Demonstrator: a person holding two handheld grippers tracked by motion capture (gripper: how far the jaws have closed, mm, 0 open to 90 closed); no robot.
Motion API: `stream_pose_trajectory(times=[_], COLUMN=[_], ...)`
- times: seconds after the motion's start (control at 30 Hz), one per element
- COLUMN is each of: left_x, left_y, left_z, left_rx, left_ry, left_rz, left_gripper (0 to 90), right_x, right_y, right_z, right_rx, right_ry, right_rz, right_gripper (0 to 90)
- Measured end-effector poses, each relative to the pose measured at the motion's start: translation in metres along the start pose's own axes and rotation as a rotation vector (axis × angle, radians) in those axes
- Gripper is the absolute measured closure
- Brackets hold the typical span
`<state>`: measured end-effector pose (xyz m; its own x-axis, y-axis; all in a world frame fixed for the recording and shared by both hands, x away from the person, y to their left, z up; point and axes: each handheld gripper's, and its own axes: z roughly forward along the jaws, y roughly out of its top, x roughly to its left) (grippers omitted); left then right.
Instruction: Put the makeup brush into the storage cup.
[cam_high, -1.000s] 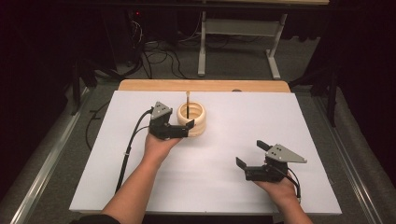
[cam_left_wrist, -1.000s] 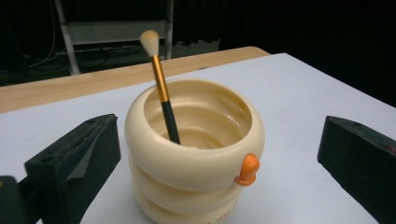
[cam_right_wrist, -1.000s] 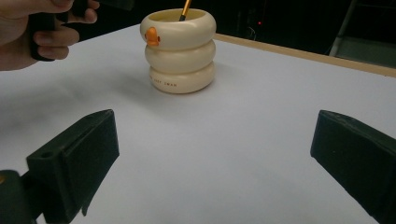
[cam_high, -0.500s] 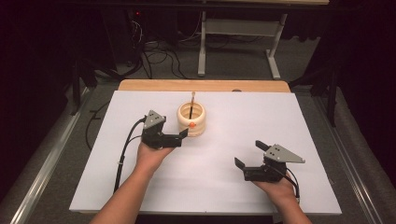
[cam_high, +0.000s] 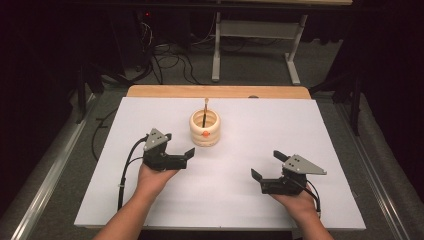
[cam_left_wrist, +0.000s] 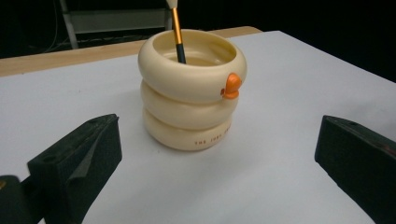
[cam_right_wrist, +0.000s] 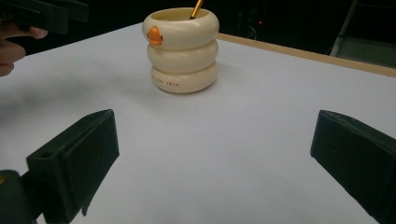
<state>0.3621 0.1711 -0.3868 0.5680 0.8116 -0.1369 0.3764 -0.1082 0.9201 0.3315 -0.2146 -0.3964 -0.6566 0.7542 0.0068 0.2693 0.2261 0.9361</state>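
Around the desk (cam_high: 330, 150) the room is dark, with a grey floor (cam_high: 60, 165), black cables (cam_high: 165, 55) on it at 11 o'clock, and the white legs of another table (cam_high: 255, 45) at 12 o'clock. A white sheet covers the desk top, and a strip of bare wood (cam_high: 220, 91) shows along its far edge.

A cream pot (cam_high: 205, 128) shaped like three stacked rings stands on the white top, toward 12 o'clock from the middle. It has a small orange bump (cam_left_wrist: 231, 86) on its top ring. A thin brush (cam_left_wrist: 177, 32) with an orange and black handle stands inside the pot and leans a little.

At 7 o'clock from the pot, the left hand-held gripper (cam_high: 187, 155) is held in the person's left hand (cam_high: 155, 176). Its jaws are wide apart, with nothing between them. They point at the pot but do not touch it.

At 4 o'clock, well apart from the pot, the right hand-held gripper (cam_high: 267, 165) is held in the right hand (cam_high: 295, 200). Its jaws are also wide apart and hold nothing.
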Motion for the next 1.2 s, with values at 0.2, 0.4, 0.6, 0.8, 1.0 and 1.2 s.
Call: stream_pose_trajectory(times=[0.2, 0.4, 0.6, 0.8, 1.0, 1.2], left_x=[0.002, 0.003, 0.004, 0.003, 0.002, 0.002], left_y=[-0.010, -0.023, -0.033, -0.048, -0.048, -0.049], left_z=[-0.018, -0.039, -0.055, -0.067, -0.075, -0.070], left_rx=[0.001, 0.003, -0.004, 0.004, -0.027, -0.010], left_ry=[0.005, 0.004, -0.004, -0.019, -0.018, -0.019], left_rz=[0.017, 0.042, 0.045, 0.054, 0.056, 0.059], left_gripper=[1.2, 1.2, 1.1, 0.3, 0.2, 0.2], right_x=[0.000, 0.000, 0.001, 0.001, 0.004, 0.006], right_y=[0.000, -0.001, -0.001, -0.001, 0.000, -0.001], right_z=[0.000, 0.001, 0.002, 0.003, 0.002, 0.002], right_rx=[0.000, 0.005, 0.010, 0.008, 0.009, 0.010], right_ry=[-0.001, -0.001, -0.001, -0.006, -0.010, -0.013], right_rz=[0.004, 0.001, -0.007, -0.004, -0.008, 0.001], right_gripper=[2.4, 2.4, 2.4, 2.3, 2.3, 2.4])
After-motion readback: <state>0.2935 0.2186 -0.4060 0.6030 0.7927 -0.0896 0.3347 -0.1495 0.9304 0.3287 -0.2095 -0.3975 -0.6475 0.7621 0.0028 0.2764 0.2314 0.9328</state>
